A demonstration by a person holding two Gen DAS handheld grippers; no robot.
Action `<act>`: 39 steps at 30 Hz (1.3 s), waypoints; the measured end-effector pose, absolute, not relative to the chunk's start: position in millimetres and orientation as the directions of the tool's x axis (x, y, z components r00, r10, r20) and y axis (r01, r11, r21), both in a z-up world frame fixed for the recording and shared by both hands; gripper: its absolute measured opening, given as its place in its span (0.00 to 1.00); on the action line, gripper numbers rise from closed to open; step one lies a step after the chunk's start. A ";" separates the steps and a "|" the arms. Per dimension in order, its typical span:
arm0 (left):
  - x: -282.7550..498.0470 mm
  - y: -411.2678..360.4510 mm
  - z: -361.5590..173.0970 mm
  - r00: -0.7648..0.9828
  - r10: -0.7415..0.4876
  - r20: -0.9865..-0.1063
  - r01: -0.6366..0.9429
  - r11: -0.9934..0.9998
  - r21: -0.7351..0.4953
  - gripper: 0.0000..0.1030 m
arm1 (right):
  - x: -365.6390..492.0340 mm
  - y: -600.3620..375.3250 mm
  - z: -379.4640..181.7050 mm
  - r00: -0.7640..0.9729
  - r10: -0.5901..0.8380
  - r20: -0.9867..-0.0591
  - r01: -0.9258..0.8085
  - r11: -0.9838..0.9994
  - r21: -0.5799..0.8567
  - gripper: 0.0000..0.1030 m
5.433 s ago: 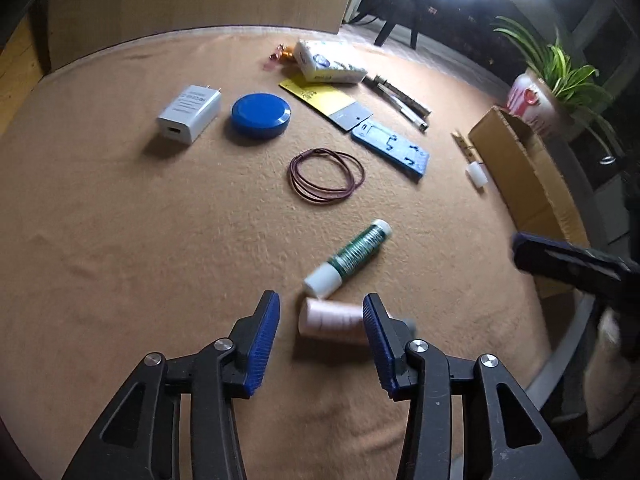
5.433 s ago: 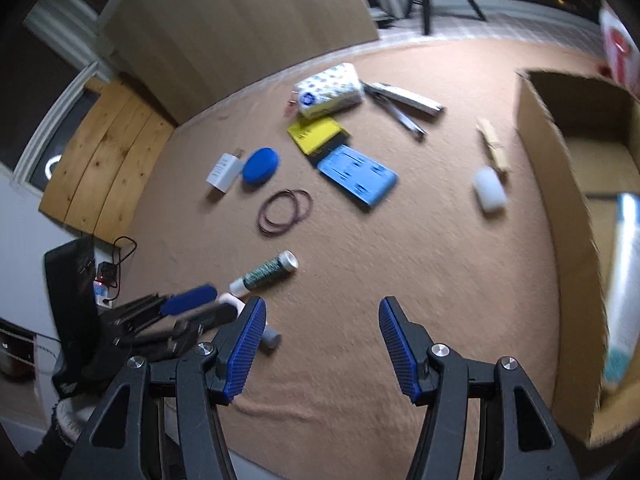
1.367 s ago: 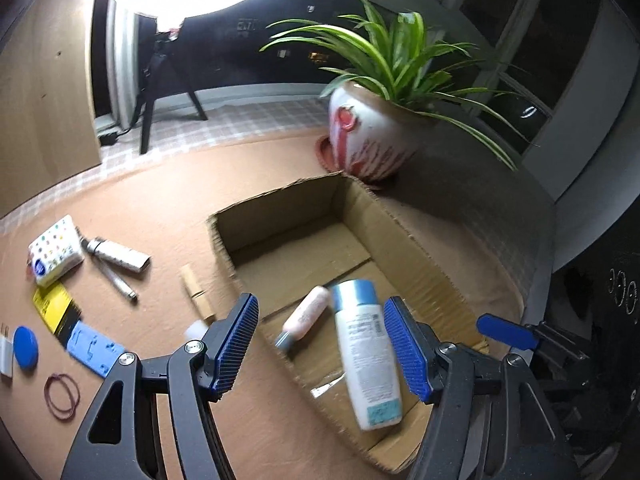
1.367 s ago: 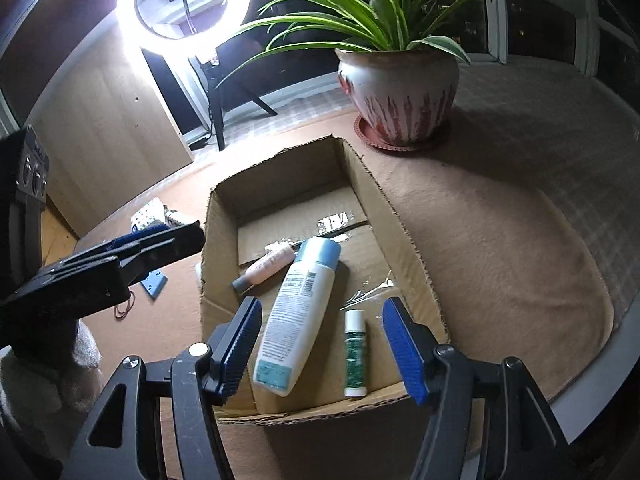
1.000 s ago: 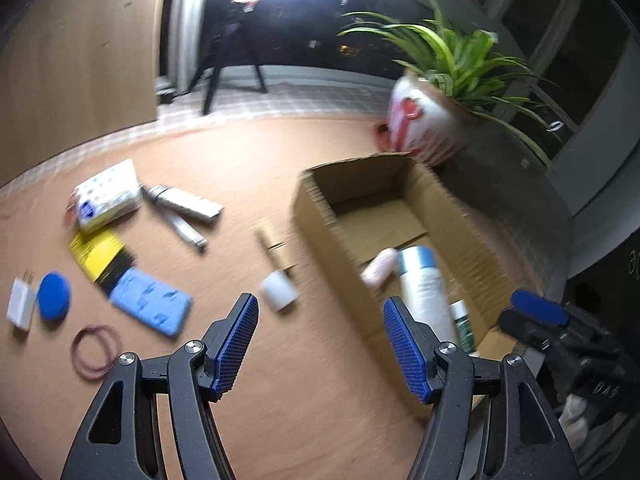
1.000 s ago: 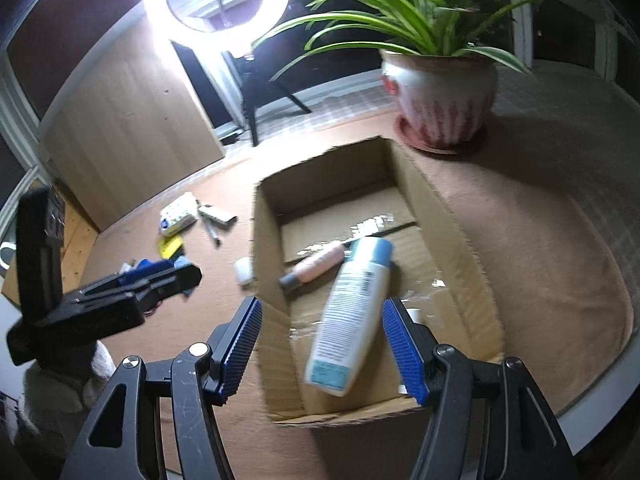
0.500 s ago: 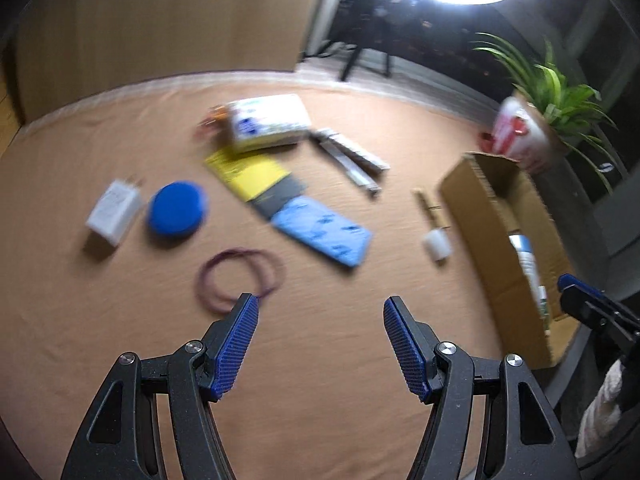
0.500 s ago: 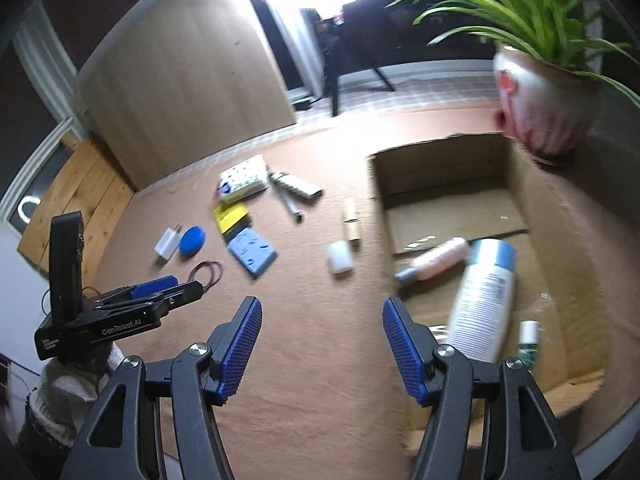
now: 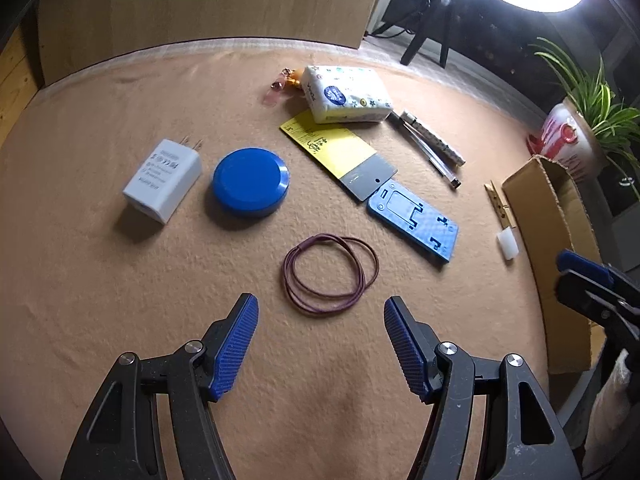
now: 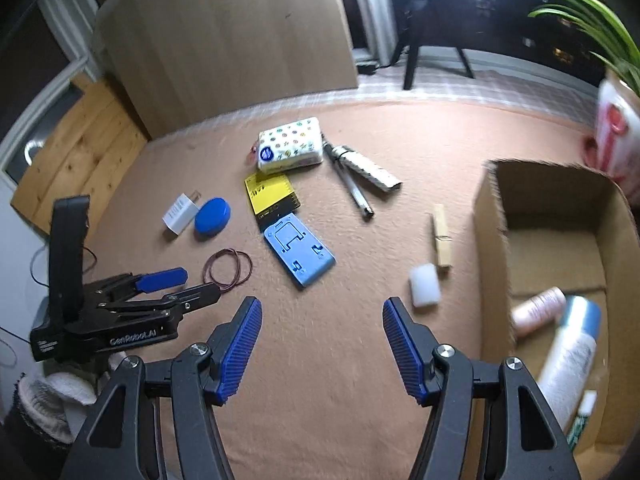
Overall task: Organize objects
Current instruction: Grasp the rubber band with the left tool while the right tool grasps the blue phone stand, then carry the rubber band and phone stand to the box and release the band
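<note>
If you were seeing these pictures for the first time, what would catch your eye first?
Probably the round blue lid beside the white charger on the tan cloth, with the loop of rubber bands lying just ahead of the open left tongs. To the right stands the cardboard box with bottles inside.

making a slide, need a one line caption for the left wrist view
Open left hand-held gripper poised over purple rubber bands on the tan tabletop.

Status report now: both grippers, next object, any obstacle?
Left gripper open, empty. Right gripper open, empty. Rubber bands just ahead of left gripper, untouched. Nothing between.
</note>
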State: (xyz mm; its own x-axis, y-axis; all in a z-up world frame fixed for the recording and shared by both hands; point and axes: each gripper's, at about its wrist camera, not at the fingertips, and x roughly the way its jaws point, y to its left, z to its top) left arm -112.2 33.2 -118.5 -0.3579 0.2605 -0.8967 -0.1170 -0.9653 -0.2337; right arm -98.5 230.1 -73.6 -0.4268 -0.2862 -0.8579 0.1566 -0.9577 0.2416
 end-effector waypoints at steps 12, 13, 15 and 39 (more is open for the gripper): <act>-129.2 60.4 -129.2 -0.384 0.179 -0.906 -0.172 -0.978 -0.120 0.58 | -145.0 193.6 -108.0 -0.353 -0.228 -0.908 0.236 -0.960 0.149 0.58; -128.9 61.0 -128.9 -0.390 0.170 -0.905 -0.174 -0.979 -0.109 0.48 | -147.3 191.4 -109.8 -0.349 -0.229 -0.909 0.245 -0.958 0.147 0.58; -128.3 60.2 -128.3 -0.399 0.160 -0.903 -0.173 -0.980 -0.097 0.33 | -152.4 187.9 -113.3 -0.337 -0.237 -0.911 0.262 -0.953 0.151 0.58; -106.0 22.4 -128.2 -0.367 0.247 -0.897 -0.108 -0.969 -0.222 0.04 | -152.7 148.7 -122.9 -0.295 -0.149 -0.944 0.421 -0.907 0.012 0.34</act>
State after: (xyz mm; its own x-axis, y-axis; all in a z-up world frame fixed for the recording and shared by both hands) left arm -106.0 22.4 -128.2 -0.3668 0.2465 -0.8970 -0.1077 -0.9690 -0.2223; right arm -152.7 148.7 -122.9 -0.2955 -0.1494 -0.9436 0.4210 -0.9070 0.0117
